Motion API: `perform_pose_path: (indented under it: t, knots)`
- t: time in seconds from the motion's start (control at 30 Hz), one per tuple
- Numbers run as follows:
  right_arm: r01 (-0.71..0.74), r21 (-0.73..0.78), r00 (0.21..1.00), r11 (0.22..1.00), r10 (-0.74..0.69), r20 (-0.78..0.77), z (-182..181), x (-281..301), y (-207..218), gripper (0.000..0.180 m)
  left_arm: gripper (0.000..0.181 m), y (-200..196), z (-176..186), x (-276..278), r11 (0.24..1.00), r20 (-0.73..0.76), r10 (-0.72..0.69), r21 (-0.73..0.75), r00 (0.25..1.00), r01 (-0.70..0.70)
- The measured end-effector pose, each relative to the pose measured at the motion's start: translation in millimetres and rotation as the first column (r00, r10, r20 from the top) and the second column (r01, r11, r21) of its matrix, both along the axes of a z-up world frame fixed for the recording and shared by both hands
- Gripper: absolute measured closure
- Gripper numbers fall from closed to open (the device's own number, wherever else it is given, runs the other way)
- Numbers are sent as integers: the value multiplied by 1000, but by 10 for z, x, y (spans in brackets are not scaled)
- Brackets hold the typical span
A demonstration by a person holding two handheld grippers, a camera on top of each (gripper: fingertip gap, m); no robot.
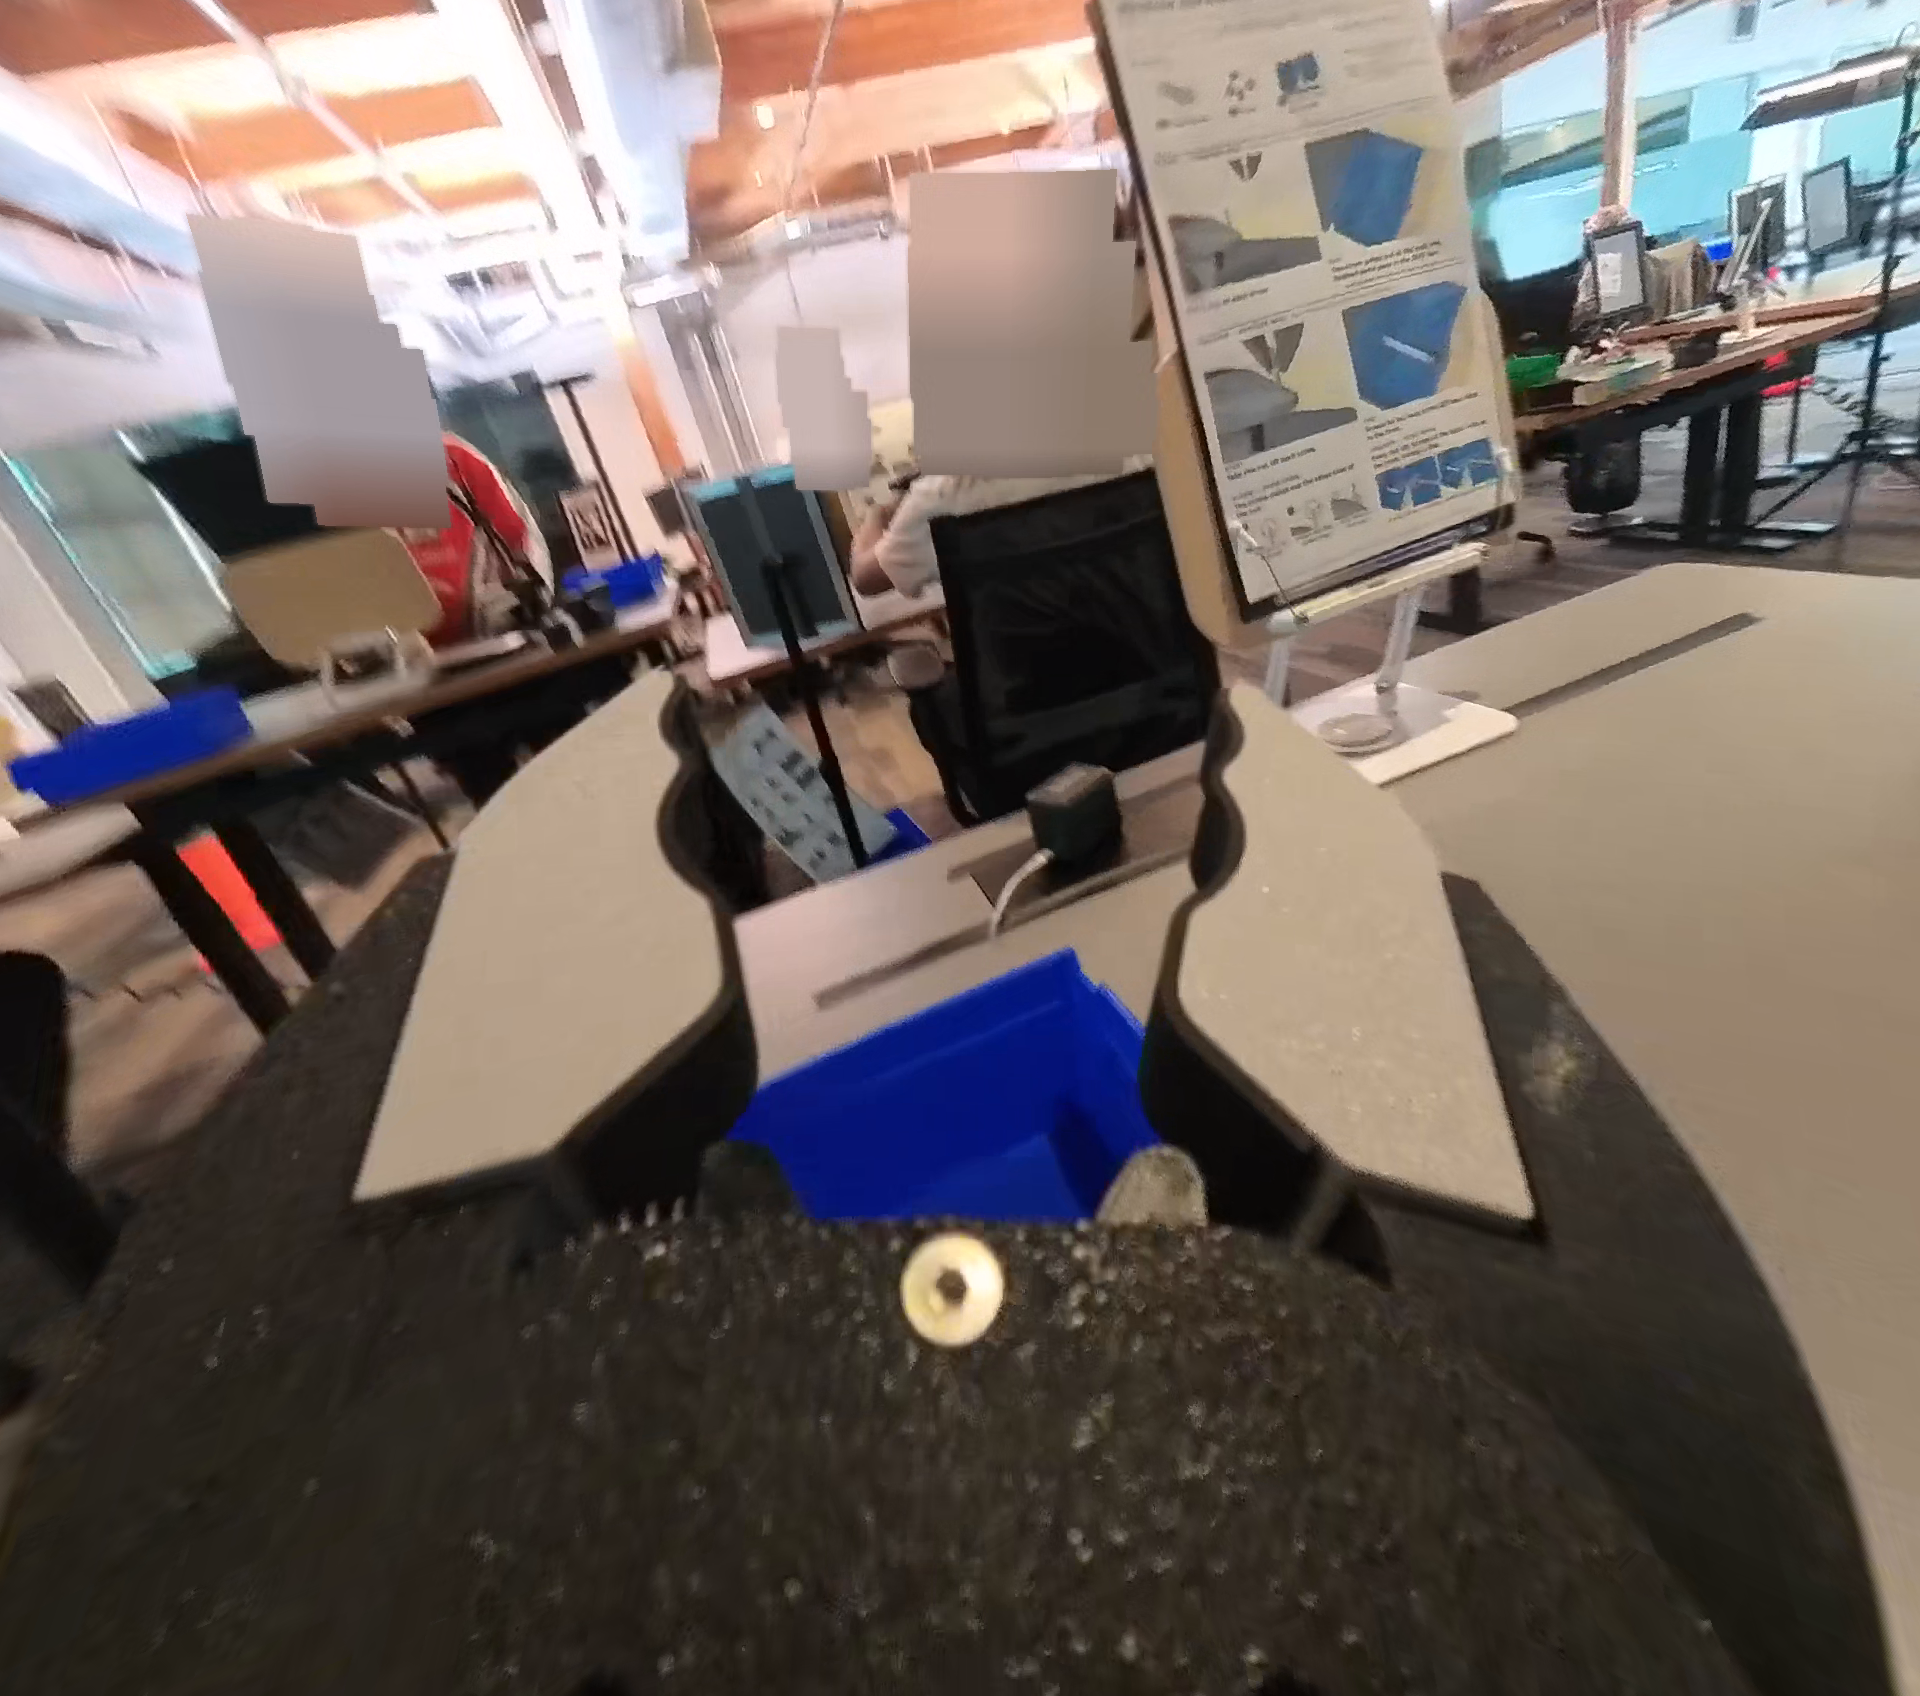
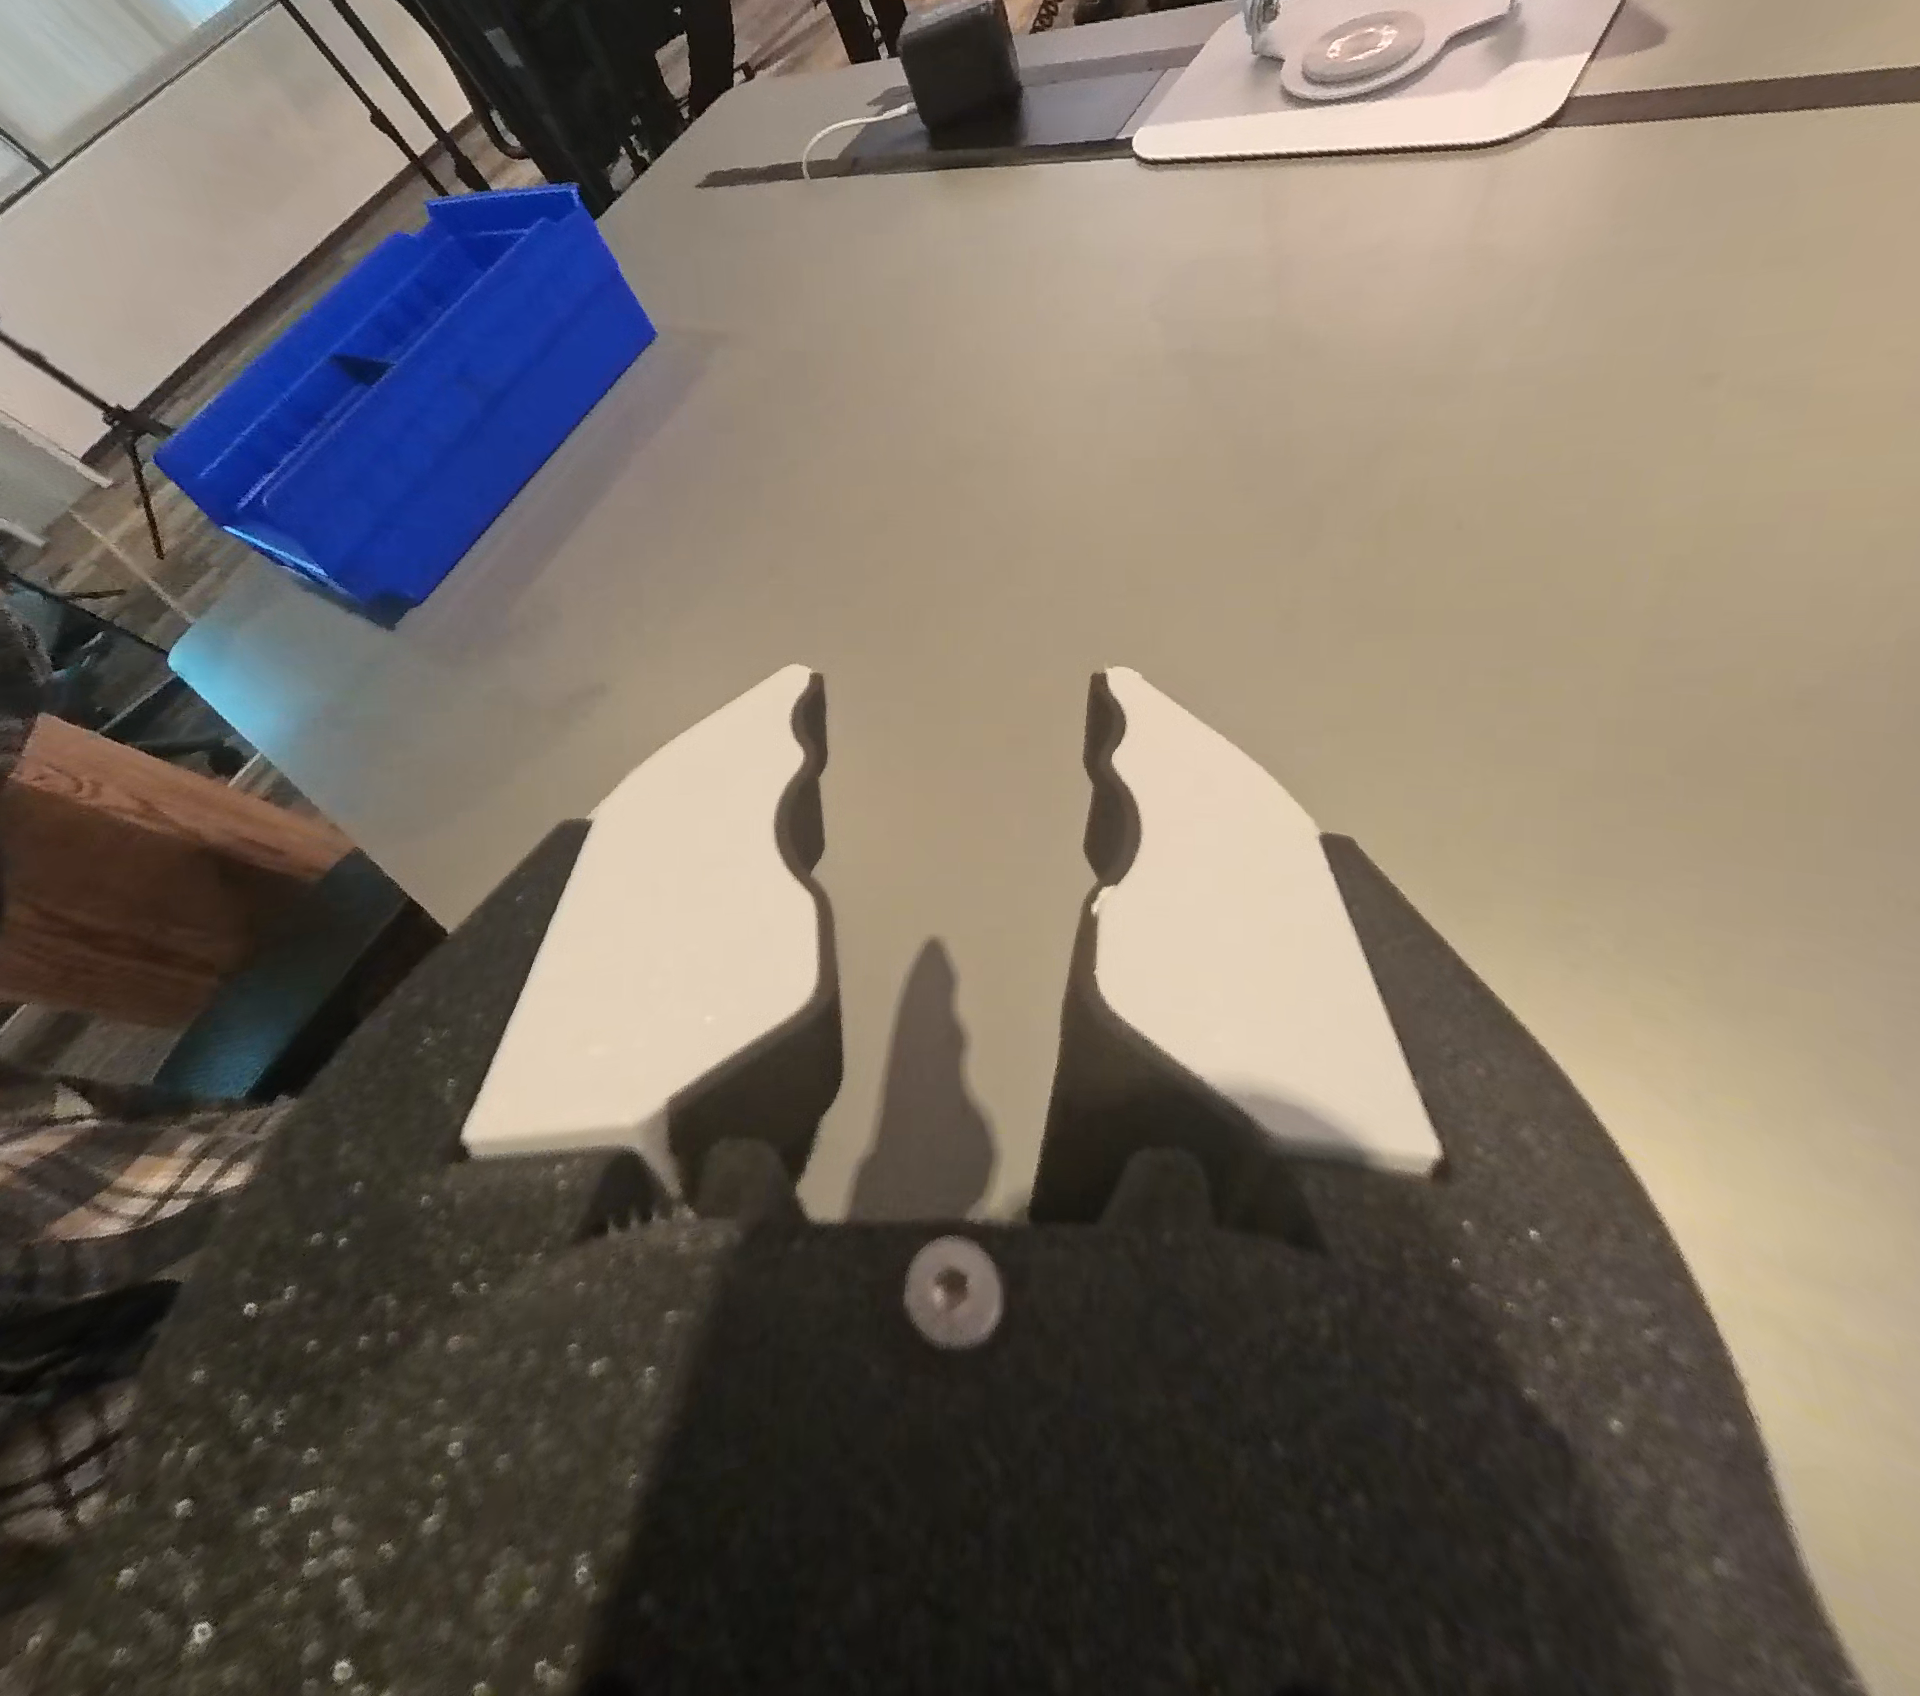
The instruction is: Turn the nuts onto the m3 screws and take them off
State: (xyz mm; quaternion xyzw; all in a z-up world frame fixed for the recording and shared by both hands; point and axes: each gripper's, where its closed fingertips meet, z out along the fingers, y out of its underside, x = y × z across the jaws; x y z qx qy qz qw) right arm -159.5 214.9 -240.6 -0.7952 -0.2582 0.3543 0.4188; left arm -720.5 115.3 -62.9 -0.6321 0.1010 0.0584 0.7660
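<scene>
Both the left gripper [image 1: 945, 773] and right gripper [image 2: 956, 690] were held wide open and empty. No nuts or screws could be seen; presumably they lay in the blue bin [image 2: 416, 420] on the surface [image 2: 1247, 451]. Being tiny, hard and slippery, they would be best pinched at the fingertips.

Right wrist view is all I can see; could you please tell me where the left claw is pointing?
Observer: The left claw points over the blue bin, which shows low between its fingers.
Operator: Is it holding anything?
Observer: No, it is open and empty.
Operator: What does the white base carry? My view cuts it off.
Observer: A tilted screen showing an illustrated page.
</scene>
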Motion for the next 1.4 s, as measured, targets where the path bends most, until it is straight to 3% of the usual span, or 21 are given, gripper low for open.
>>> perform_pose_path:
  t: [0.13,0.33,0.57,0.7,0.93,1.4]
  knots:
    - [-2,6,1000,1000,2,-8,-4,8,-16,132,86,138,-75,136,1000,-10,-11,-22,1000,11]
    - [-25,-3,1000,1000,25,5,-76,-39,-13,131,122,264,-75,271,994,18,-98,-47,995,99]
    - [-35,-23,999,999,35,21,-165,-92,58,131,119,483,-391,203,957,-117,-86,-286,989,50]
    - [-28,-14,999,1000,28,20,-165,-108,127,131,121,576,-505,148,932,-99,-94,-359,991,52]
    - [-39,-36,998,999,41,52,-227,-147,168,131,122,742,-835,6,859,-221,-107,-512,969,-21]
    - [-52,-80,996,995,58,69,-362,-233,296,133,127,470,-1222,-207,748,-279,-158,-661,947,-70]
